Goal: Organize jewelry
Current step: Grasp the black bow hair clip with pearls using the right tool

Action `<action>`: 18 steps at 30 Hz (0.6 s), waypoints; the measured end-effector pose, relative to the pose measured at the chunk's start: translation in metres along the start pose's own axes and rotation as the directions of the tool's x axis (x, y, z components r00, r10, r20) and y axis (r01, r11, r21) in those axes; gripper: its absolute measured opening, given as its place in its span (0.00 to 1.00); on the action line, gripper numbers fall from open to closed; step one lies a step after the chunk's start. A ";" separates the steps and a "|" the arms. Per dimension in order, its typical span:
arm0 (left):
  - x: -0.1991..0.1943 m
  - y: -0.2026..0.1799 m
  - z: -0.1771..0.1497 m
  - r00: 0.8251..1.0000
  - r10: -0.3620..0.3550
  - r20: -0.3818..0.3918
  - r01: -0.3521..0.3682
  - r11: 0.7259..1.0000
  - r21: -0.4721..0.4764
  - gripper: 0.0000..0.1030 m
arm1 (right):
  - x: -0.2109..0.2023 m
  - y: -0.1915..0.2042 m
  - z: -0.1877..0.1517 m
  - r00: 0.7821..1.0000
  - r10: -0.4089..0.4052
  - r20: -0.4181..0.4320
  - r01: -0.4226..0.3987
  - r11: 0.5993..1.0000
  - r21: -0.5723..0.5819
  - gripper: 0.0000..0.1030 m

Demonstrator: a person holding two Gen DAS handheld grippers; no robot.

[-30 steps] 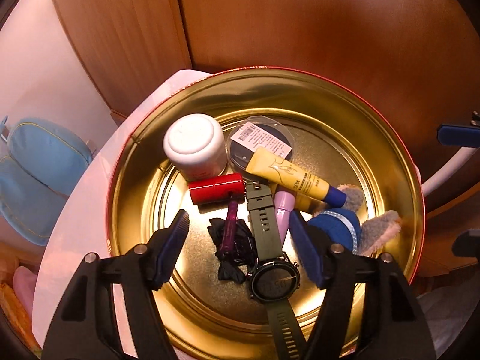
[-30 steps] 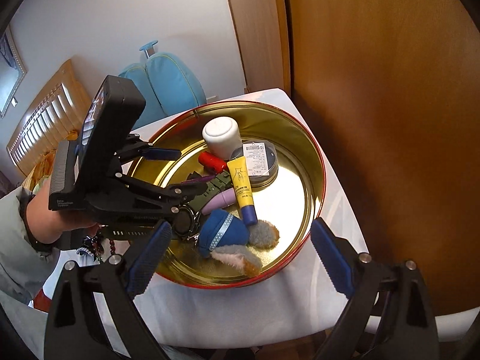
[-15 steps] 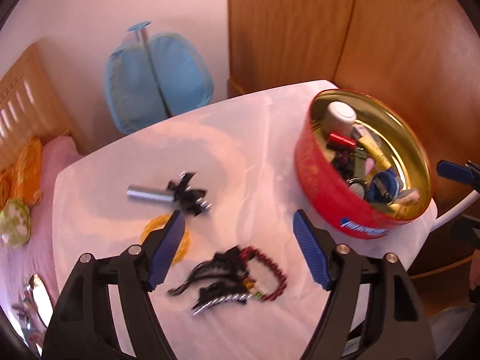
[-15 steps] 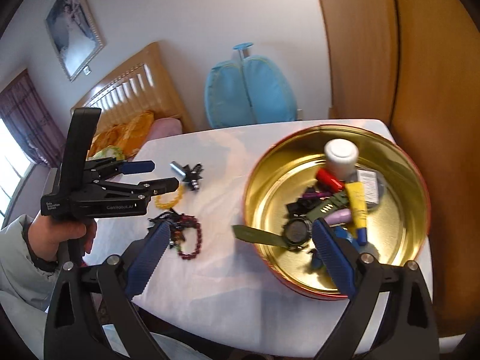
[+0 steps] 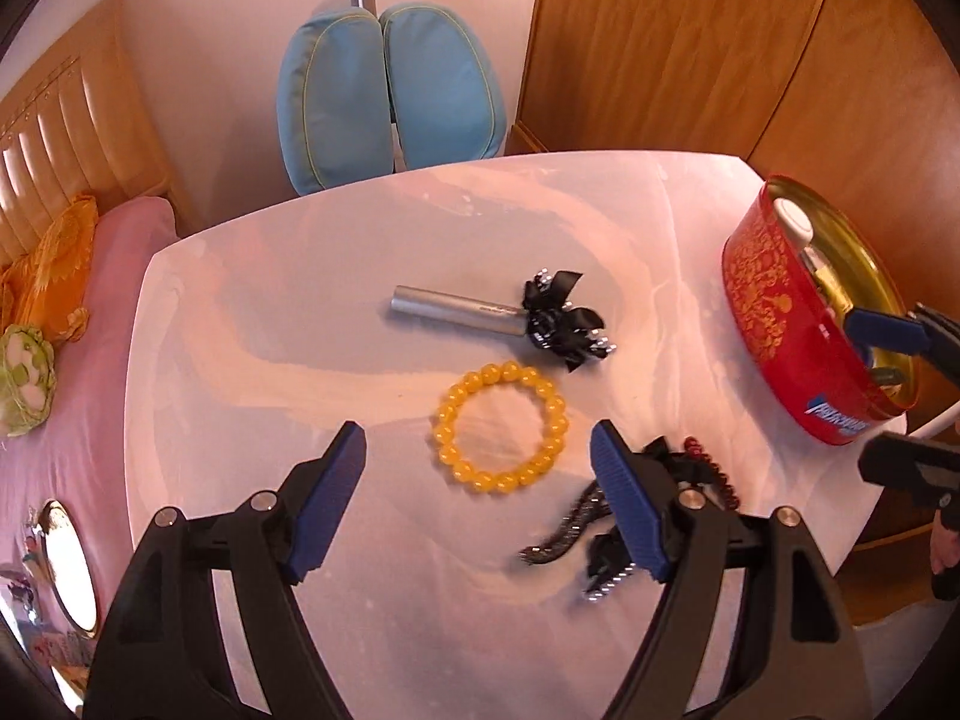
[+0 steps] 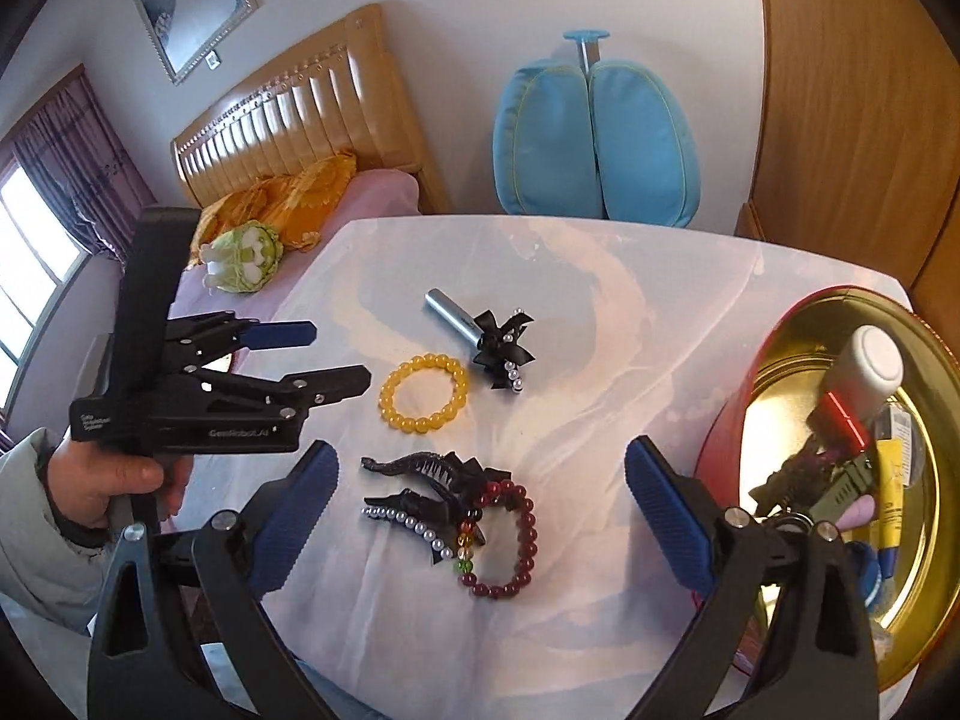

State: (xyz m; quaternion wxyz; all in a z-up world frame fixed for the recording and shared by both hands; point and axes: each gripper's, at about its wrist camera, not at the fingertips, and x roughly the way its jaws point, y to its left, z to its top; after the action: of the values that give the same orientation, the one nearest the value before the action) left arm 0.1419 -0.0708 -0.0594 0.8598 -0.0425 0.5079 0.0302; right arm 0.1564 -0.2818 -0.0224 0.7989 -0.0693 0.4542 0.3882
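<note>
- The left hand-held gripper hangs spread and empty above the white-covered surface, its ribbed blue pads on either side of the space just near of the yellow bracelet.
- The right hand-held gripper is also spread and empty, with the hair clips and the red bracelet lying between its fingers on the cloth.
- The yellow bracelet is a ring of smooth, glossy round beads. It is probably light and floppy on an elastic cord, and the beads look slippery, so pinching across one side of the ring seems safest.
- The red bracelet has smaller dark beads with a few coloured ones. It touches the clips and may drag them along if lifted.
- The clips are stiff black plastic with teeth and a row of pearls, and a grip across the spine looks best.
- The bow, black ribbon with small pearls, lies far of the yellow bracelet against a silver tube. The ribbon is soft, while the tube is smooth and could roll.
- The red tin, with a shiny gold inside, sits at the right edge and holds a white jar, tubes and a watch.
</note>
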 end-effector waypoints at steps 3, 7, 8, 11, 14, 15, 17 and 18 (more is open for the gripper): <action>0.019 0.015 -0.001 0.999 -0.036 -0.010 0.037 0.998 0.051 0.74 | 0.039 -0.001 0.010 0.999 -0.035 -0.042 0.037 0.998 0.053 0.94; 0.042 0.031 0.000 0.991 -0.128 -0.031 0.131 0.987 0.092 0.74 | 0.086 -0.005 0.023 0.988 -0.098 -0.116 0.109 0.990 0.093 0.94; 0.048 0.034 0.002 0.990 -0.134 -0.032 0.137 0.985 0.103 0.74 | 0.095 -0.005 0.027 0.986 -0.106 -0.127 0.118 0.989 0.091 0.94; 0.059 0.042 0.011 0.990 -0.136 -0.034 0.139 0.982 0.130 0.74 | 0.116 -0.003 0.038 0.979 -0.155 -0.135 0.166 0.984 0.070 0.94; 0.059 0.047 0.017 0.988 -0.153 -0.021 0.155 0.975 0.157 0.74 | 0.133 -0.004 0.047 0.973 -0.185 -0.139 0.195 0.979 0.064 0.94; 0.059 0.048 0.019 0.987 -0.158 -0.017 0.158 0.973 0.165 0.74 | 0.138 -0.004 0.048 0.970 -0.196 -0.147 0.206 0.977 0.055 0.94; 0.059 0.051 0.023 0.986 -0.165 -0.016 0.165 0.971 0.175 0.74 | 0.144 -0.002 0.046 0.959 -0.229 -0.166 0.237 0.971 0.031 0.57; 0.060 0.052 0.024 0.986 -0.168 -0.018 0.168 0.970 0.177 0.74 | 0.146 -0.002 0.044 0.958 -0.222 -0.184 0.231 0.973 0.029 0.47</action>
State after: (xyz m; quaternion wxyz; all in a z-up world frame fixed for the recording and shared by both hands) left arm 0.1866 -0.0162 -0.1025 0.8589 -0.0084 0.5044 -0.0883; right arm 0.2292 -0.1816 -0.1110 0.7952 -0.1355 0.5232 0.2750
